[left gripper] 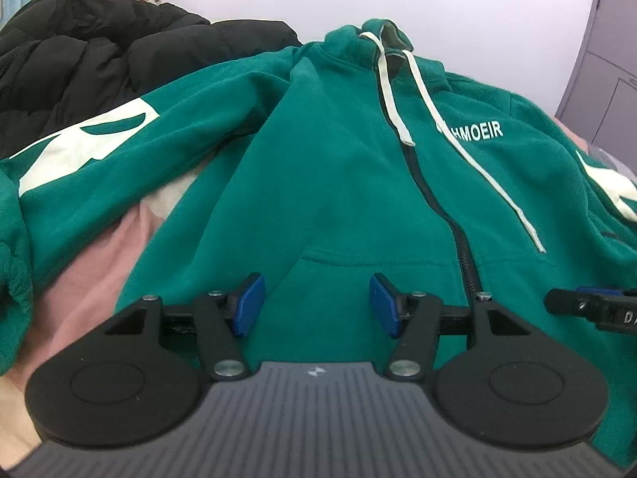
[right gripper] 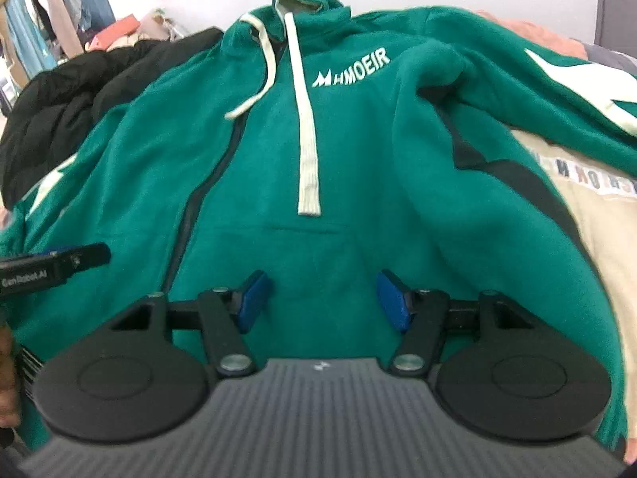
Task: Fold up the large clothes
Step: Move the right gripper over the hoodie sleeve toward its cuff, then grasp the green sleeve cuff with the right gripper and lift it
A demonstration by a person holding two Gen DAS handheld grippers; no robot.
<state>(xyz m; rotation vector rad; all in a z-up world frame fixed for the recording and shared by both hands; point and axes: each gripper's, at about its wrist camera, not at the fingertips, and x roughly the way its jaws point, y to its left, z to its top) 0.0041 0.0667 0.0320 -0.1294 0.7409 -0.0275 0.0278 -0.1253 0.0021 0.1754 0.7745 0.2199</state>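
Note:
A green zip-up hoodie (left gripper: pixel 338 183) (right gripper: pixel 358 151) lies face up and spread out, hood at the far end, with white drawstrings (left gripper: pixel 388 91) (right gripper: pixel 308 151) and white chest lettering. Its sleeves stretch out to both sides. My left gripper (left gripper: pixel 316 300) hovers open over the lower front, left of the zipper (left gripper: pixel 462 247), its blue pads (left gripper: pixel 249 304) apart with only fabric below. My right gripper (right gripper: pixel 324 296) is open over the front pocket (right gripper: pixel 302 255), right of the zipper. In each view the other gripper's tip (left gripper: pixel 589 304) (right gripper: pixel 59 263) shows at the edge.
A black puffer jacket (left gripper: pixel 79 67) (right gripper: pixel 55 115) is piled at the far left beside the hoodie. Pink bedding (left gripper: pixel 99 263) lies underneath. A cream garment with letters (right gripper: pixel 597 223) lies to the right. A grey cabinet (left gripper: pixel 605 59) stands at the far right; clothes hang (right gripper: pixel 40 20) at the back left.

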